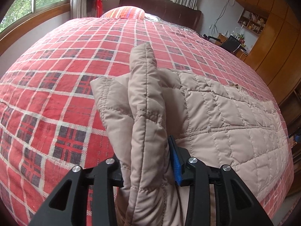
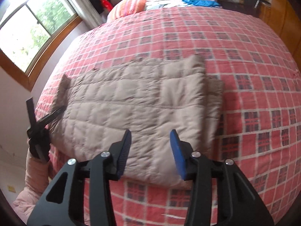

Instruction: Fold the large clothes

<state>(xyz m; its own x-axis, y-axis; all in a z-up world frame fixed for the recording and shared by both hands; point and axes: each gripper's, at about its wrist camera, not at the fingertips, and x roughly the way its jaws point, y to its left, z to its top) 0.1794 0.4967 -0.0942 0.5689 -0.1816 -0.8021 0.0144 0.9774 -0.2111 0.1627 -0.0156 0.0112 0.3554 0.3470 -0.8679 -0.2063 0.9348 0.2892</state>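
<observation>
Count: one beige quilted jacket [image 2: 139,101], two grippers, one striped pillow [image 2: 129,5]. Jacket lies partly folded on the red plaid bedspread [image 1: 56,79], near the bed's foot edge. Left gripper [image 1: 148,162] has its jaws pinched on a raised fold of the jacket; that fold blocks the view of the left finger. Right gripper [image 2: 150,150] hovers over the jacket's near edge, jaws spread, holding nothing. Right wrist view is motion-blurred. Blue cloth [image 2: 201,2] by the headboard is hard to make out.
</observation>
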